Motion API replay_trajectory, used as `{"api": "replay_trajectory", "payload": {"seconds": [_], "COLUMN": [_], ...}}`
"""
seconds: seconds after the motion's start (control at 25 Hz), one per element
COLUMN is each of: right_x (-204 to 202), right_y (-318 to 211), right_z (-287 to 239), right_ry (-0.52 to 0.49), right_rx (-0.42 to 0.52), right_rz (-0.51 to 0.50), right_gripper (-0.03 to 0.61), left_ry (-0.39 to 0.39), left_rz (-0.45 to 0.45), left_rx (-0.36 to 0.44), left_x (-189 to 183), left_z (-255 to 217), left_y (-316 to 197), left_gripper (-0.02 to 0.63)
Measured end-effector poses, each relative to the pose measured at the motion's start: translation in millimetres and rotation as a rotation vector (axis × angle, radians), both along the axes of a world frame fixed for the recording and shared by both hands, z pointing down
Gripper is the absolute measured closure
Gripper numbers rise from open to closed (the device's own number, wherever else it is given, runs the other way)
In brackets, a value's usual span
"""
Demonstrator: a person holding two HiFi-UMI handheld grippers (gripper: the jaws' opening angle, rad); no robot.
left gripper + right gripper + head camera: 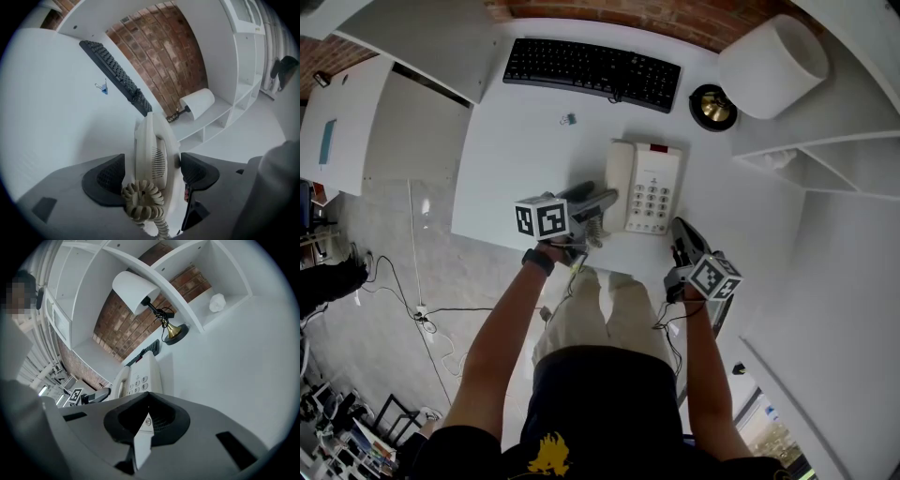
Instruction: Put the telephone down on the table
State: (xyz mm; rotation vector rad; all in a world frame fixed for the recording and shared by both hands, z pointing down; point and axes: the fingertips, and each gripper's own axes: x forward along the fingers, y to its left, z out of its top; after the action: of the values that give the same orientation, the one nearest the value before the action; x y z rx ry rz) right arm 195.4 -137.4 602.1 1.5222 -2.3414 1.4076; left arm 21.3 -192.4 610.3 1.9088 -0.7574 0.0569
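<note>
The cream telephone base point(654, 187) with its keypad sits on the white table point(516, 169), and it also shows in the right gripper view point(143, 378). Its handset point(619, 173) lies along the base's left side. My left gripper point(602, 202) is shut on the handset's near end. In the left gripper view point(152, 171) the handset point(154, 150) stands on edge between the pads, grille to the right. The coiled cord point(140, 199) bunches in front. My right gripper point(680, 232) hovers by the base's near right corner, shut point(149, 416) with nothing in it.
A black keyboard point(591, 70) lies at the table's far edge, with a small binder clip point(568, 119) in front of it. A white-shaded lamp point(773, 61) with a brass base point(712, 106) stands at the far right. White shelves point(825, 159) run along the right.
</note>
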Motion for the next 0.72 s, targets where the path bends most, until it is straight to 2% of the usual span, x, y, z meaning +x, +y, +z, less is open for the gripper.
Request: {"api": "replay_trajectory", "payload": {"seconds": [0.16, 0.24, 0.36, 0.4, 0.48, 0.6, 0.72], "right_x": [-4, -5, -9, -11, -14, -22, -31], "right_y": [-1, 1, 8, 10, 14, 21, 26], "right_z": [-15, -26, -39, -42, -52, -72, -98], "right_ry": [0.038, 0.058, 0.083, 0.091, 0.104, 0.135, 0.161], "right_rx": [0.025, 0.039, 0.049, 0.052, 0.06, 0.088, 0.128], "right_rz": [-0.023, -0.036, -0.063, -0.071, -0.081, -0.104, -0.138], "right_gripper": [0.584, 0.584, 0.584, 0.584, 0.584, 0.584, 0.584], "left_ry": [-0.092, -0.144, -0.292, -0.328, -0.339, -0.316, -0.326], "left_rz": [-0.016, -0.039, -0.089, -0.094, -0.094, -0.079, -0.06], "left_rx": [0.048, 0.087, 0.144, 0.157, 0.179, 0.232, 0.3], "left_x": [-13, -20, -37, -41, -42, -40, -40], "left_z": [-8, -18, -29, -33, -46, -74, -103], "left_y": [8, 13, 19, 22, 26, 32, 36], "left_gripper": [0.285, 0.356, 0.504, 0.533, 0.586, 0.595, 0.595]}}
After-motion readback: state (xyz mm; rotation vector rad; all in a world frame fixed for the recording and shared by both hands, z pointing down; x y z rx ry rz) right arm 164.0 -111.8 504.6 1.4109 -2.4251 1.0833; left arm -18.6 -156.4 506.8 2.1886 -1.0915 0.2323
